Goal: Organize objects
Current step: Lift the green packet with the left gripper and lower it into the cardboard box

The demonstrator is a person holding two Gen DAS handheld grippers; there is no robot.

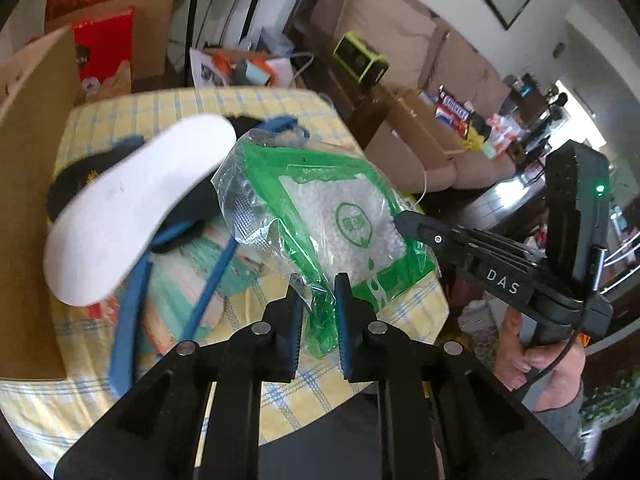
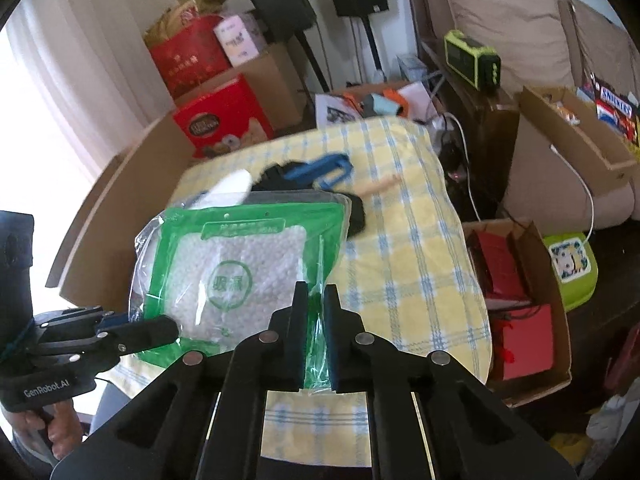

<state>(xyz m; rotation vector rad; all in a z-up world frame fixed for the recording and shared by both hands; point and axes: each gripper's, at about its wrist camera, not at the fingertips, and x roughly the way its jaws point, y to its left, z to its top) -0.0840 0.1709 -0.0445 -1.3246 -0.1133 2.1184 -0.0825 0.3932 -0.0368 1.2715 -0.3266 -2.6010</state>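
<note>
I held the green pouch (image 1: 340,216) up off the yellow checked counter (image 2: 400,248): my left hand-held gripper (image 1: 318,300) pinched one bottom corner, my right hand-held gripper (image 2: 316,308) the other. Behind it, the white insole (image 1: 132,212) blurred, hiding a dark item.

Pouch (image 1: 340,216): green border, clear film, white beads, green round logo at centre. Desk (image 2: 404,280) cloth: yellow with blue-white check. Insole (image 1: 132,208), left of frame: white. Strap (image 1: 132,300): blue. Box (image 2: 224,120), upper left: red.
</note>
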